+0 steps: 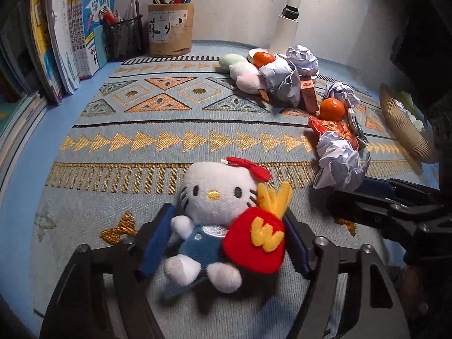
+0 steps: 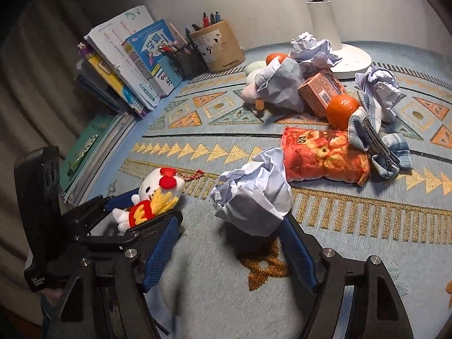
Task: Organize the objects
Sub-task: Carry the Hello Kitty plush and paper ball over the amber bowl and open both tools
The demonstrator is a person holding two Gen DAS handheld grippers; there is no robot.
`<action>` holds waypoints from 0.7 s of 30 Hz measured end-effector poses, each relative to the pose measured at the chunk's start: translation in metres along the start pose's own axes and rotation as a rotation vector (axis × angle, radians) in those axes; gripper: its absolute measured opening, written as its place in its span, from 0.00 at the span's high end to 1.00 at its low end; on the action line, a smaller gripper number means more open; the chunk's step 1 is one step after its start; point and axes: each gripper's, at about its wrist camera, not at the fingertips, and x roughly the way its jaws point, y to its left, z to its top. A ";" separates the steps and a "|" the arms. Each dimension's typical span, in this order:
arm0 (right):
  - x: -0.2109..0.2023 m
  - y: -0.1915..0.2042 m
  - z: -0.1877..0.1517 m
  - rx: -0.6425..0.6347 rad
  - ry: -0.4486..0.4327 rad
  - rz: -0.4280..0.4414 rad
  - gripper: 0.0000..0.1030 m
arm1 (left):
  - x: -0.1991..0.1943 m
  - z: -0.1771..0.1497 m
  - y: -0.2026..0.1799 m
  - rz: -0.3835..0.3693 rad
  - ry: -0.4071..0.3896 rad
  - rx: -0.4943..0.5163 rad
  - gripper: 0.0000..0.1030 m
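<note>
Counted on the patterned mat (image 1: pixel 158 141): four crumpled paper balls, two oranges, one snack bag (image 2: pixel 325 155), one small carton (image 2: pixel 320 91), one checked pouch (image 2: pixel 375 138), two pen holders and one row of books (image 1: pixel 70 36) at the far left.

The left gripper (image 1: pixel 226 243) was clamped on the plush cat (image 1: pixel 214 206), blue pads pressing both flanks. The cat was white with a red bow, yellow nose and blue overalls, and hugged a red fries pouch marked with a yellow W (seen face-on between the fingers).

The right gripper (image 2: pixel 230 248) stood spread wide, holding nothing. The nearest paper ball (image 2: pixel 254 197) lay just ahead of its fingertips, close by the right finger; whether they touched was unclear. One orange (image 2: pixel 340 110) sat farther ahead, to the right.
</note>
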 end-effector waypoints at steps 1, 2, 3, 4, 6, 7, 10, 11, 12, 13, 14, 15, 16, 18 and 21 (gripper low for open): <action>0.003 -0.003 0.002 0.026 0.006 0.003 0.28 | -0.001 -0.001 -0.002 0.012 -0.006 0.007 0.43; 0.005 -0.007 0.003 0.051 0.003 0.017 0.28 | -0.001 -0.001 -0.003 0.022 -0.007 0.010 0.45; 0.004 -0.009 0.004 0.071 -0.008 0.026 0.28 | -0.001 -0.002 -0.004 0.031 -0.009 0.012 0.46; 0.004 -0.011 0.006 0.087 -0.008 0.032 0.28 | -0.001 -0.002 -0.004 0.036 -0.011 0.013 0.46; 0.004 -0.014 0.009 0.109 -0.024 0.034 0.36 | -0.002 -0.002 -0.004 0.036 -0.012 0.007 0.46; 0.005 -0.016 0.009 0.114 -0.027 0.021 0.41 | -0.002 -0.002 -0.003 0.033 -0.012 0.000 0.46; 0.004 -0.024 0.009 0.145 -0.031 0.044 0.57 | -0.004 -0.002 -0.003 0.012 -0.013 -0.018 0.47; 0.003 -0.027 0.008 0.158 -0.033 0.062 0.58 | -0.006 -0.001 -0.006 0.011 -0.016 -0.018 0.47; 0.000 -0.028 0.006 0.161 -0.042 0.073 0.58 | -0.008 0.000 -0.009 0.009 -0.019 -0.008 0.47; -0.006 -0.027 0.005 0.156 -0.056 0.080 0.58 | -0.011 0.002 -0.013 -0.009 -0.019 0.008 0.48; -0.013 -0.027 0.004 0.150 -0.072 0.091 0.58 | -0.015 0.006 -0.018 -0.036 -0.026 0.019 0.49; -0.021 -0.028 0.003 0.146 -0.089 0.104 0.58 | -0.021 0.011 -0.024 -0.066 -0.044 0.026 0.49; -0.031 -0.028 0.004 0.143 -0.108 0.110 0.58 | -0.027 0.018 -0.032 -0.096 -0.062 0.032 0.49; -0.058 -0.031 0.009 0.135 -0.154 0.102 0.58 | -0.037 0.034 -0.051 -0.139 -0.094 0.055 0.49; -0.115 -0.047 0.023 0.113 -0.278 0.038 0.58 | -0.055 0.061 -0.097 -0.183 -0.170 0.148 0.49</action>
